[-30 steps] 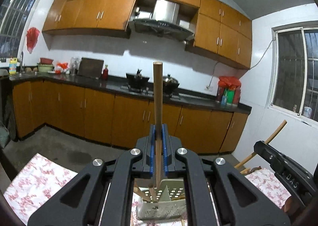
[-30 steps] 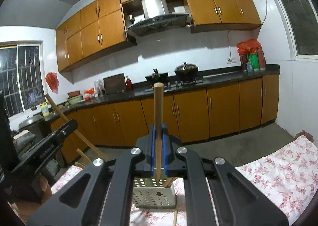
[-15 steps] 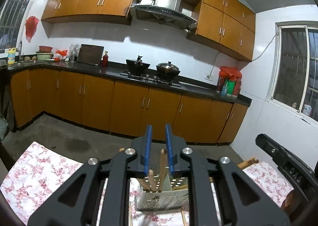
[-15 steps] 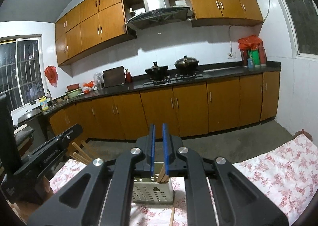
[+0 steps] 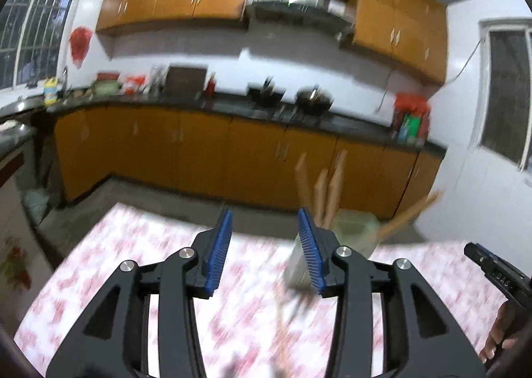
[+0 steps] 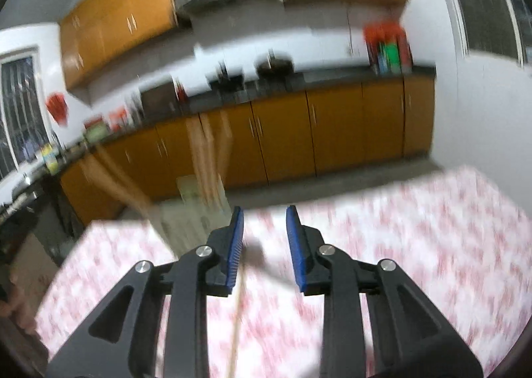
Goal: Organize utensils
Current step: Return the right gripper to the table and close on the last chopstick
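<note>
A pale green utensil holder (image 5: 352,231) stands on the floral tablecloth (image 5: 133,261) with several wooden utensils (image 5: 324,191) upright in it. My left gripper (image 5: 264,245) is open and empty, to the left of the holder. In the right wrist view the holder (image 6: 193,211) with its wooden handles (image 6: 209,158) is left of my right gripper (image 6: 264,241), which is open and empty. A wooden stick (image 6: 237,311) lies on the cloth below the right gripper. More blurred utensils (image 5: 286,305) lie in front of the holder. Both views are motion-blurred.
The right gripper body (image 5: 498,278) shows at the right edge of the left wrist view. Orange kitchen cabinets (image 5: 232,152) and a dark counter (image 5: 332,118) run behind the table. The table's far edge (image 5: 166,215) is close ahead.
Both grippers let go of their wooden utensils into the holder, opened wide and pulled back. The left one swung left, the right one swung right.
</note>
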A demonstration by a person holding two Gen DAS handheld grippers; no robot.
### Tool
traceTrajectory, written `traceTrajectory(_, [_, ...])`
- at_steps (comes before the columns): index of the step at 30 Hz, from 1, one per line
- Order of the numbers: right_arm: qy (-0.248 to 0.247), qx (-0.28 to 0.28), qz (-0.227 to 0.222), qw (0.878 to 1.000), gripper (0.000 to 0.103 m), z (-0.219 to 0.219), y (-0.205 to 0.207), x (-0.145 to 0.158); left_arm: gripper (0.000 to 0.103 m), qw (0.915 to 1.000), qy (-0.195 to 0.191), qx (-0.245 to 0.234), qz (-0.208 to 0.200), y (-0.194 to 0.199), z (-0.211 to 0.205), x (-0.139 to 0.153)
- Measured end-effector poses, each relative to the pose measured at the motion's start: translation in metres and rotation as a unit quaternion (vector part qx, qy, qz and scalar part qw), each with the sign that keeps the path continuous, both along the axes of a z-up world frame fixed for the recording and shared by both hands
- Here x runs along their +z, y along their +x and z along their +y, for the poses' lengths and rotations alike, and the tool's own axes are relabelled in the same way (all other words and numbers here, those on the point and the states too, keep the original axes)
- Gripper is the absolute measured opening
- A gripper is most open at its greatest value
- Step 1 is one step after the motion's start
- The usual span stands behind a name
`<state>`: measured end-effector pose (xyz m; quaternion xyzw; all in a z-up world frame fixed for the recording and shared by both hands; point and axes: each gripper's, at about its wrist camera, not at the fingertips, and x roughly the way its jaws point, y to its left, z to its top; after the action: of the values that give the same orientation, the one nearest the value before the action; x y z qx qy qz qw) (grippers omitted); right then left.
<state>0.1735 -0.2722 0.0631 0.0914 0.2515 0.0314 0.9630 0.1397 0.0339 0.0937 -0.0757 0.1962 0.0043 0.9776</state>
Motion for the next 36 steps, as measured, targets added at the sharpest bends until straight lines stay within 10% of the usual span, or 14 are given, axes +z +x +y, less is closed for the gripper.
traceTrajectory(11, [-0.016,0.086,0.177,0.98,0.023,0.06,-0.017,-0.134,0.042,0.9862,0.007,-0.009,0.165,-0.009,0.002,-0.108])
traceTrajectory(36, [-0.022,-0.015,0.184,0.983,0.008,0.016,-0.005,-0.14,0.034,0.9714,0.023,-0.07,0.226,-0.002,-0.049,-0.153])
